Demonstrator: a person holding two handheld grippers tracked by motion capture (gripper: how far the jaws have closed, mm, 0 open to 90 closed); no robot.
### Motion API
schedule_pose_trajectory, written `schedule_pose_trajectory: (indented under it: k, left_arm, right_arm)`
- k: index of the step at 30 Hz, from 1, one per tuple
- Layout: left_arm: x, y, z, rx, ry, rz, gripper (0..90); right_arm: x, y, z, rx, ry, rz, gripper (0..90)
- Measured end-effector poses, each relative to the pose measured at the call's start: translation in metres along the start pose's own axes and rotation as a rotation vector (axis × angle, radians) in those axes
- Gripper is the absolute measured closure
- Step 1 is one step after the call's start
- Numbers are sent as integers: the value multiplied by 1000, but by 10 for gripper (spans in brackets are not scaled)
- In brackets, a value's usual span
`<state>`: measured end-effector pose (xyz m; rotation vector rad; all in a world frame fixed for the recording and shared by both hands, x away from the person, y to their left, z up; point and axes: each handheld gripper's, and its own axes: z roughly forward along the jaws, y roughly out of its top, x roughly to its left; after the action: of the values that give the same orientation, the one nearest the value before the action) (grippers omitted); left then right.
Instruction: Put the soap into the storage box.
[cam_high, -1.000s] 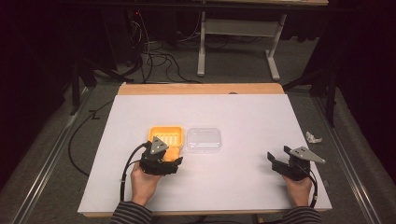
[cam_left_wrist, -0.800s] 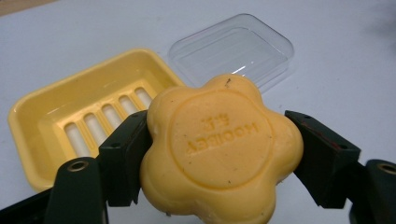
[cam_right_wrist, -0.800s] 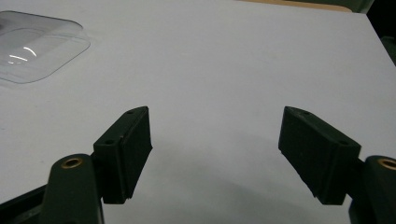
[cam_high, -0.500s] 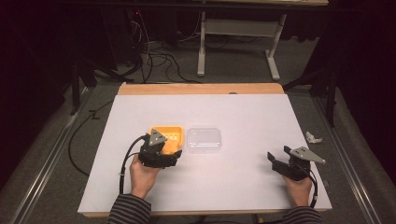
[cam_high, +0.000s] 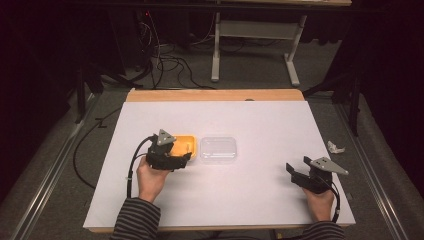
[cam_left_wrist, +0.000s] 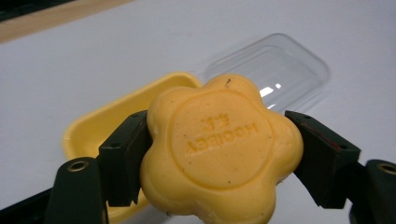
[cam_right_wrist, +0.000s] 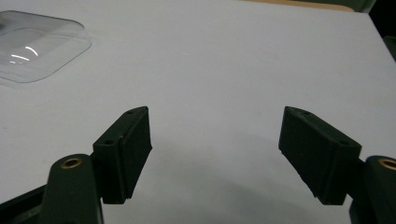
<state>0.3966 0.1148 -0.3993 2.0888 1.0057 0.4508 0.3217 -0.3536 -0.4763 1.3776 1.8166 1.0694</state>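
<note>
Left gripper (cam_high: 184, 159) clamped on flower-shaped yellow soap (cam_left_wrist: 219, 149), held just above yellow dish (cam_left_wrist: 100, 128), clear lid (cam_high: 218, 149) beside it on white table (cam_high: 260, 120), right gripper (cam_high: 294, 172) spread wide, well apart at right.

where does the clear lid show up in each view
High view: the clear lid lies at mid-table, just right of the yellow dish.
Left gripper view: upper right, behind the flower-shaped soap clamped in the left gripper, beside the dish.
Right gripper view: top left corner, far from the open right gripper.
Shared landmark: the white table surface that the lid rests on.
</note>
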Motion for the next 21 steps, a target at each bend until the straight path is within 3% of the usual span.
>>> schedule_pose_trajectory:
  k: [4,10,21]
  left_arm:
    - [8,11,1,27,22,35,275]
    - [9,17,11,18,18,21,275]
    - [16,26,23,17,22,-18,275]
  right_arm:
    - [-1,0,0,-4,-9,12,257]
    - [3,1,1,10,-10,-25,264]
    - [2,0,0,1,-10,-12,263]
